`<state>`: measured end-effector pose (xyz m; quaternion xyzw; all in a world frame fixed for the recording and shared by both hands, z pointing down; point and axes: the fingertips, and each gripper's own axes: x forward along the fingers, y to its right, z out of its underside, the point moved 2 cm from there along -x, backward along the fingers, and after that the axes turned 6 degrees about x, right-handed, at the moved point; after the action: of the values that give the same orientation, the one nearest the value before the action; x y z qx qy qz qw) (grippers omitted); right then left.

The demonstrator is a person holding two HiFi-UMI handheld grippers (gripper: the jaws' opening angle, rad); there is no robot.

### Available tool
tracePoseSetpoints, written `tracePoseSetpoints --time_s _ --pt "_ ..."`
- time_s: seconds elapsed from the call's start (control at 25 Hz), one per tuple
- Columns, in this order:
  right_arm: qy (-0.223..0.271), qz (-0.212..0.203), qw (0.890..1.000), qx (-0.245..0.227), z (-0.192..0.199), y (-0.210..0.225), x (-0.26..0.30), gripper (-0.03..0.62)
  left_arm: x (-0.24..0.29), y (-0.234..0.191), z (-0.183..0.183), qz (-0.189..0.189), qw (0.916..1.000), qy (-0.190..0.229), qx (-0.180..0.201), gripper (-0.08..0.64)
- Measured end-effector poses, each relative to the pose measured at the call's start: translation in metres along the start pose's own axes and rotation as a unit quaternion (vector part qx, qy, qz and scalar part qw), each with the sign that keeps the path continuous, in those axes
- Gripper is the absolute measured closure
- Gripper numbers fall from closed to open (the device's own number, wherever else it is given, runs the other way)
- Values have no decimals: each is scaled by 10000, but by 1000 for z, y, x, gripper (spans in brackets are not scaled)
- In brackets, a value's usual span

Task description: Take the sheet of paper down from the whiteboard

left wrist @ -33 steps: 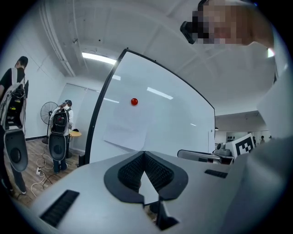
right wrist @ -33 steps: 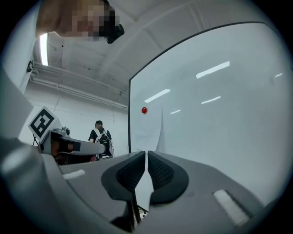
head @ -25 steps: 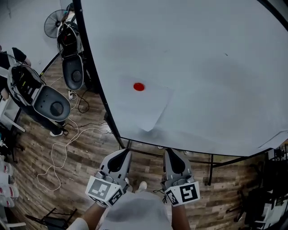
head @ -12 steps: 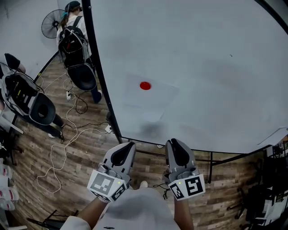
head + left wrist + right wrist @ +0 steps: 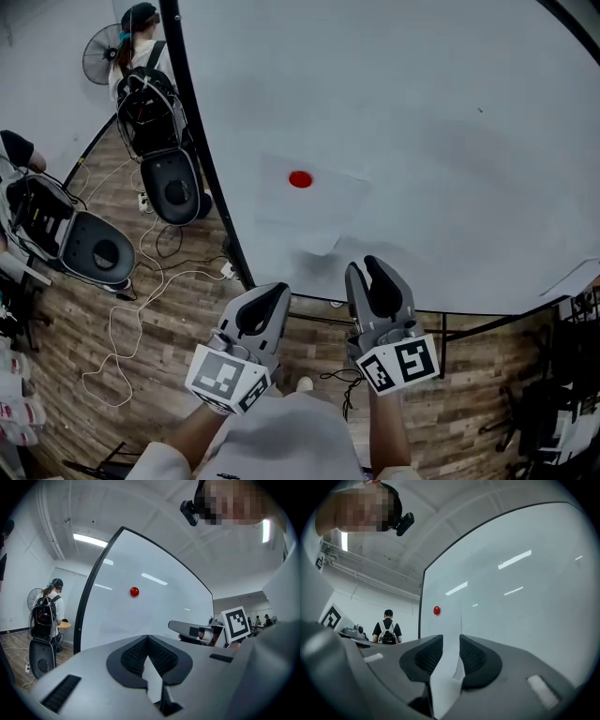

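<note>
The fingers (image 5: 133,656) of the left gripper (image 5: 265,300) are pressed together with nothing held. Those of the right gripper (image 5: 377,274) have just been opened, and nothing is gripped. The white sheet of paper (image 5: 305,211) is pinned by a round red magnet (image 5: 300,179) to the large whiteboard (image 5: 422,141), ahead of both grippers.

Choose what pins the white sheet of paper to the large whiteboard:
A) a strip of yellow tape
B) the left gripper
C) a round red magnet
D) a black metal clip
C: a round red magnet sits on the upper part of the white sheet of paper, against the large whiteboard.
</note>
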<state>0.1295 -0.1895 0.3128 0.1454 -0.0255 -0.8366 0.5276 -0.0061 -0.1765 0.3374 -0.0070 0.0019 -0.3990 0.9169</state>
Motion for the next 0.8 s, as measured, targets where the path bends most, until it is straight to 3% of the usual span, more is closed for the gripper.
tracePoseSetpoints --time_s 0.56,0.8 --pt "-27 -58 9999 147 -9 18 46 456 20 -12 -4 -74 9999 43 115 554" --pt "-41 -123 9999 112 -17 6 55 456 20 -21 -7 -102 9999 106 47 554"
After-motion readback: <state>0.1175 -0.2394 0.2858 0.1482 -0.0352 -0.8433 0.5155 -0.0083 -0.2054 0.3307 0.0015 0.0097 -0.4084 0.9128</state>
